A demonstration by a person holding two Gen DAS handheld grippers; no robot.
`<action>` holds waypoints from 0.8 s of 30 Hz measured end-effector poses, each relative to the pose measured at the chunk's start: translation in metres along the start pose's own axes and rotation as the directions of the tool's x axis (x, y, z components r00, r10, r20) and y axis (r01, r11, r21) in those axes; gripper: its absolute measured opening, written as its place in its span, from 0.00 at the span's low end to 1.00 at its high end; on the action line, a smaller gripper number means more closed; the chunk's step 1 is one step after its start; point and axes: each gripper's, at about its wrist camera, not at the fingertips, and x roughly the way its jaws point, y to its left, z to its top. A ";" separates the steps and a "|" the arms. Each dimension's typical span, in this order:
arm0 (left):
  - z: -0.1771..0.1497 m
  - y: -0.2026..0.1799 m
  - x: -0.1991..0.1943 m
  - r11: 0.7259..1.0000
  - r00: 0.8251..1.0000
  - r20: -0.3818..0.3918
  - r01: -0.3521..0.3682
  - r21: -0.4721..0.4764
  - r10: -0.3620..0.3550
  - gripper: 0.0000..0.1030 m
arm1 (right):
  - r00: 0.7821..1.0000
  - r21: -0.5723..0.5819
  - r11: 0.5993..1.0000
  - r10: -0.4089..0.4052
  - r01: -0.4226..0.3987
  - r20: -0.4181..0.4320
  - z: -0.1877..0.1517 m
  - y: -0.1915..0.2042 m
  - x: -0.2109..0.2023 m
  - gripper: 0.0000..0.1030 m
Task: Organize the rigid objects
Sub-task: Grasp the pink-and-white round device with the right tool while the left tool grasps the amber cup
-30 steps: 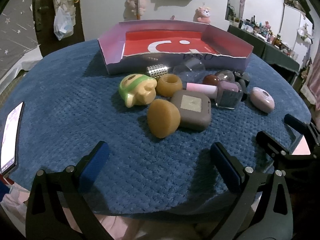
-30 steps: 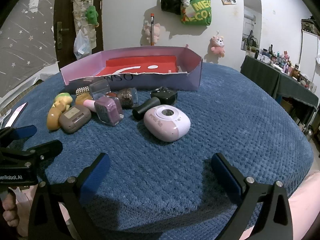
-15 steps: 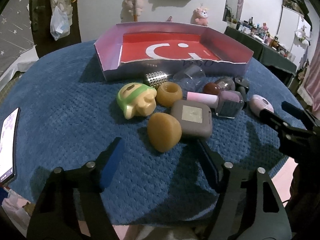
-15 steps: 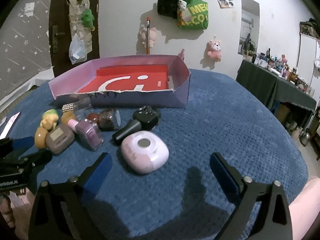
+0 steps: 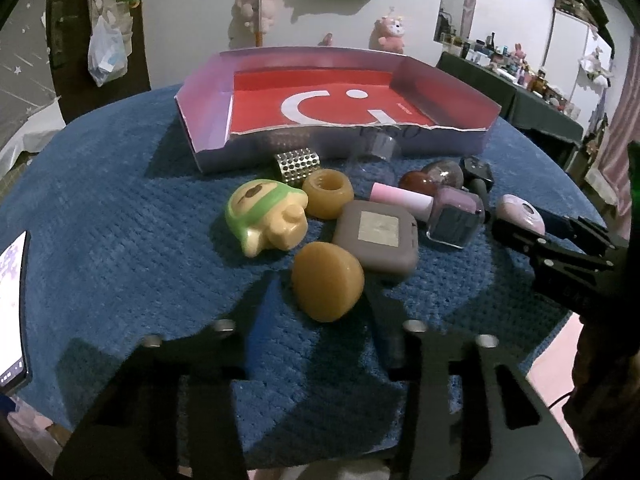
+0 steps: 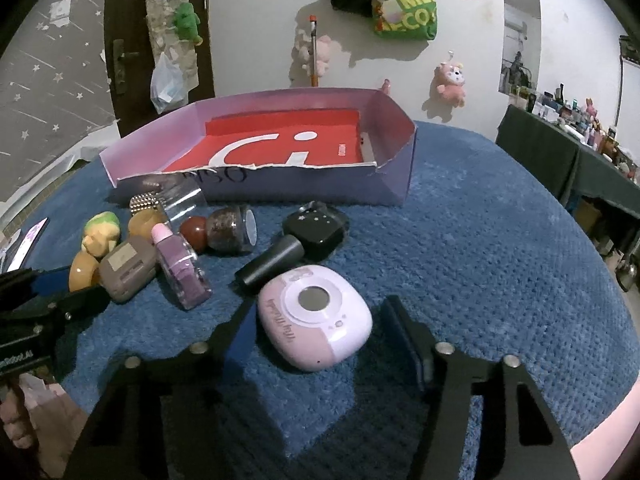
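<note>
The shallow purple cardboard tray with red floor (image 5: 208, 128) is found empty; every item is left on the blue-covered counter (image 5: 120, 200). The left claw (image 5: 316, 312), just closing, flanks the amber dome (image 5: 326, 280). The right claw (image 6: 320, 328), likewise closing, brackets the pink rounded device (image 6: 316, 316); contact cannot be confirmed.

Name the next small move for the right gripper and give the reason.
Probably finish closing. The right gripper, jaws just narrowing, straddles the pink device, yet its pads seem not to press it. Then lift it toward the empty box.
</note>
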 end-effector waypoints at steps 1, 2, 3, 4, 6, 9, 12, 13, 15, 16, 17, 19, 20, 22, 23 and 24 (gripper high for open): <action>0.000 0.001 0.000 1.000 1.000 -0.003 0.003 -0.002 -0.003 0.30 | 1.000 -0.004 1.000 0.002 -0.002 -0.010 0.000 0.000 0.000 0.55; 0.000 0.002 0.000 1.000 1.000 -0.003 0.009 -0.006 -0.009 0.30 | 1.000 -0.010 1.000 -0.002 0.002 -0.020 0.000 0.001 0.001 0.55; 0.000 0.003 -0.001 1.000 1.000 -0.004 0.011 -0.009 -0.011 0.29 | 1.000 -0.013 1.000 -0.006 0.006 -0.020 -0.001 0.002 0.001 0.55; 0.000 0.004 -0.002 1.000 1.000 -0.003 0.014 -0.009 -0.014 0.28 | 1.000 -0.016 1.000 -0.010 0.010 -0.026 -0.001 0.003 0.001 0.55; 0.000 0.005 -0.003 1.000 1.000 -0.004 0.015 -0.008 -0.015 0.26 | 1.000 -0.022 1.000 -0.015 0.015 -0.026 -0.001 0.005 0.000 0.55; 0.000 0.005 -0.008 1.000 1.000 0.002 0.023 -0.006 -0.023 0.22 | 1.000 -0.013 1.000 -0.004 0.003 -0.027 -0.001 0.005 -0.002 0.55; 0.000 0.003 -0.012 1.000 1.000 0.014 0.027 0.000 -0.027 0.21 | 1.000 -0.014 1.000 0.003 -0.004 -0.028 0.000 0.007 -0.007 0.55; 0.000 0.003 -0.013 1.000 1.000 0.017 0.027 0.002 -0.027 0.19 | 1.000 -0.014 1.000 0.009 -0.009 -0.019 0.001 0.008 -0.010 0.55; 0.000 0.003 -0.016 1.000 0.999 0.026 0.027 0.003 -0.027 0.17 | 1.000 -0.009 1.000 0.026 -0.026 -0.007 0.003 0.011 -0.016 0.55; 0.000 0.003 -0.016 1.000 0.999 0.027 0.030 0.003 -0.030 0.17 | 1.000 -0.011 0.999 0.032 -0.032 -0.001 0.005 0.012 -0.018 0.55; 0.000 0.003 -0.017 0.999 0.999 0.031 0.032 0.003 -0.033 0.17 | 0.999 -0.014 0.999 0.035 -0.035 0.006 0.006 0.013 -0.020 0.55; 0.000 0.002 -0.018 0.999 0.999 0.037 0.031 0.008 -0.031 0.17 | 0.999 -0.017 0.999 0.048 -0.048 0.015 0.009 0.016 -0.023 0.55; 0.000 0.002 -0.017 1.000 0.999 0.038 0.029 0.011 -0.029 0.17 | 0.998 -0.016 0.998 0.054 -0.054 0.017 0.009 0.017 -0.025 0.55; 0.000 0.002 -0.017 0.999 0.999 0.035 0.035 0.006 -0.035 0.17 | 0.998 -0.017 0.998 0.061 -0.061 0.020 0.010 0.018 -0.025 0.55; 0.000 0.003 -0.017 0.999 0.999 0.032 0.041 0.001 -0.041 0.17 | 0.998 -0.017 0.998 0.062 -0.062 0.018 0.010 0.019 -0.025 0.55; -0.001 0.004 -0.018 0.999 0.998 0.034 0.046 -0.005 -0.046 0.17 | 0.998 -0.015 0.998 0.063 -0.063 0.017 0.010 0.019 -0.024 0.55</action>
